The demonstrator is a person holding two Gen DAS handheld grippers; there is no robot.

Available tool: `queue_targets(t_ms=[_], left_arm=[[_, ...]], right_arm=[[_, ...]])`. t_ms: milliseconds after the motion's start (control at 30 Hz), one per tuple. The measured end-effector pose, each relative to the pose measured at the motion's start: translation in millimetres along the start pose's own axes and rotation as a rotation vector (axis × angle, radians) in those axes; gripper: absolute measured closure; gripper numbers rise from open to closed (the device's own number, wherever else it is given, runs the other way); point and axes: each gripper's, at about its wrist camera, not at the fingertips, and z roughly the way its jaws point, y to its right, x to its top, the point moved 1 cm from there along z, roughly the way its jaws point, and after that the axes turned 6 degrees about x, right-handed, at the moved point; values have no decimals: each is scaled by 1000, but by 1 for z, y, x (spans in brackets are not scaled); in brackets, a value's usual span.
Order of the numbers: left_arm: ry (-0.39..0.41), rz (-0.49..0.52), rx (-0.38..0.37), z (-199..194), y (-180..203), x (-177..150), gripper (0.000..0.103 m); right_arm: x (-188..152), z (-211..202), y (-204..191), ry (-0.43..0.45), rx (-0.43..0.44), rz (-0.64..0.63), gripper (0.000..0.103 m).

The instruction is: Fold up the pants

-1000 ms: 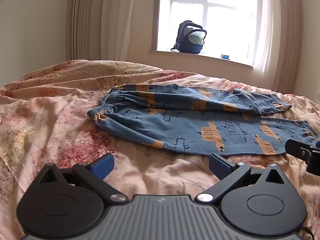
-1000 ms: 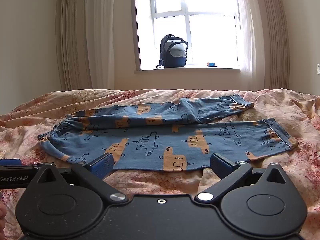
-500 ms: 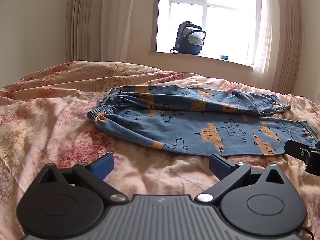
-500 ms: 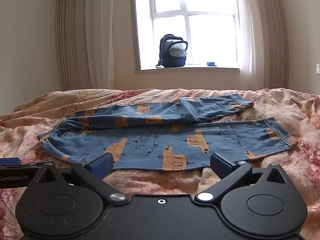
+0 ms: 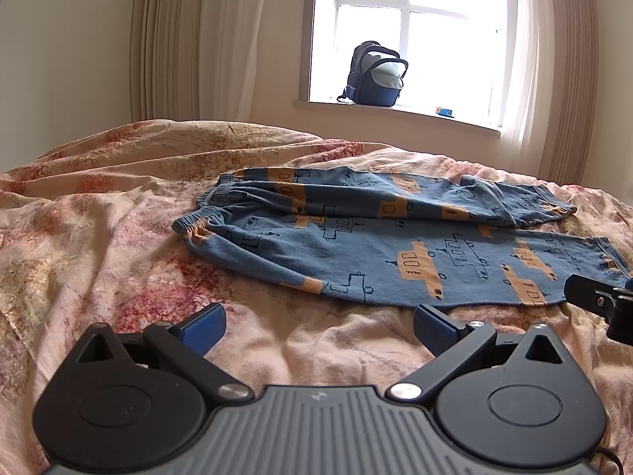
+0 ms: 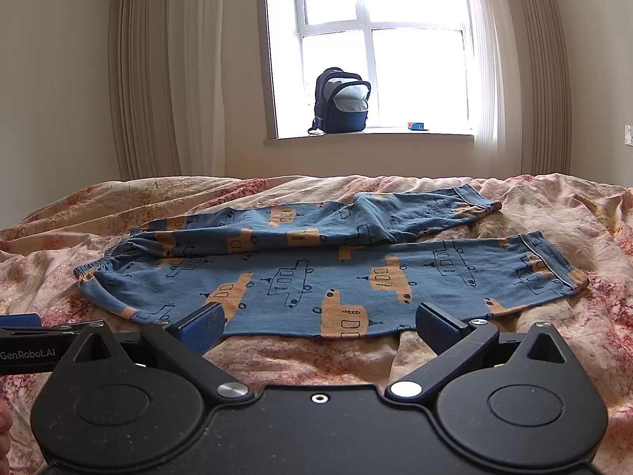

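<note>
Bedroom, floral pink duvet point(image 5: 118, 245) rumpled across bed. Window point(image 6: 379, 39) behind, curtains point(image 6: 166, 79) either side, backpack point(image 6: 342, 105) on sill plus small blue box point(image 6: 416, 125) to its right.

Pants point(image 6: 316, 273) flat on duvet, blue with orange boat print, lengthwise left-to-right: waistband point(image 5: 198, 221) at left, cuffs at right. Near leg smooth and straight; far leg creased, bent partway, cuff angled away. Legs side by side, touching along most of length, apart at cuffs.

Left gripper point(image 5: 318, 326) spread wide, holding nothing, low over bare duvet just short of pants' near edge, toward waistband end.

Right gripper point(image 6: 319, 326) also spread wide, nothing held, at near hem of near leg mid-length; left pad overlaps fabric edge in view, contact unclear.

Each gripper visible at edge of other's camera.
</note>
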Motion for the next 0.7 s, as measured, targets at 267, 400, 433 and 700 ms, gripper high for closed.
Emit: queue_targets(t_ms=[267,400,433,700], left_arm=[[9,7,1,-1,0,-1,0],[9,6,0,-1,0,-1,0],[10,6,0,-1,1,-1,0],[10,7,1,-1,1,-1,0]], right_arm=[[0,0,0,1,0,0,0],[0,0,0,1,0,0,0],[0,0,0,1,0,0,0],[0,0,0,0,1,1,0]])
